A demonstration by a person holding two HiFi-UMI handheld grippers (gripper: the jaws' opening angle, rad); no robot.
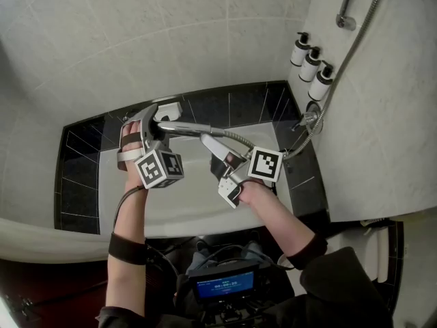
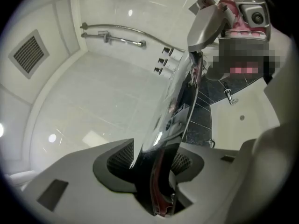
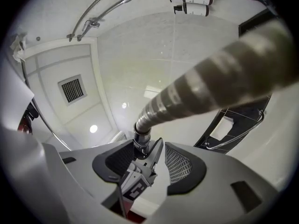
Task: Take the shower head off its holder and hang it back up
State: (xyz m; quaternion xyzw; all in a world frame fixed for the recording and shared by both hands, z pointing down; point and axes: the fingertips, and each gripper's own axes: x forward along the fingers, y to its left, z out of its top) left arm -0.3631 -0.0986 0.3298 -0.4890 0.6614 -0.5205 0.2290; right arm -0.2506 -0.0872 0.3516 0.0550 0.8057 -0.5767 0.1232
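The chrome shower head is off the wall and held level over the bathtub. My left gripper is shut on its handle; in the left gripper view the handle runs up from between the pads of my left gripper. My right gripper stands open around the end where the ribbed hose joins the handle. In the right gripper view that joint sits by the left pad of my right gripper, and the right pad stands apart from it. The hose climbs the right wall.
A chrome wall rail with its bracket is at the top right. Three pump bottles hang below it, above the faucet. The white bathtub rim and black tiled ledge lie below my hands. A ceiling vent is overhead.
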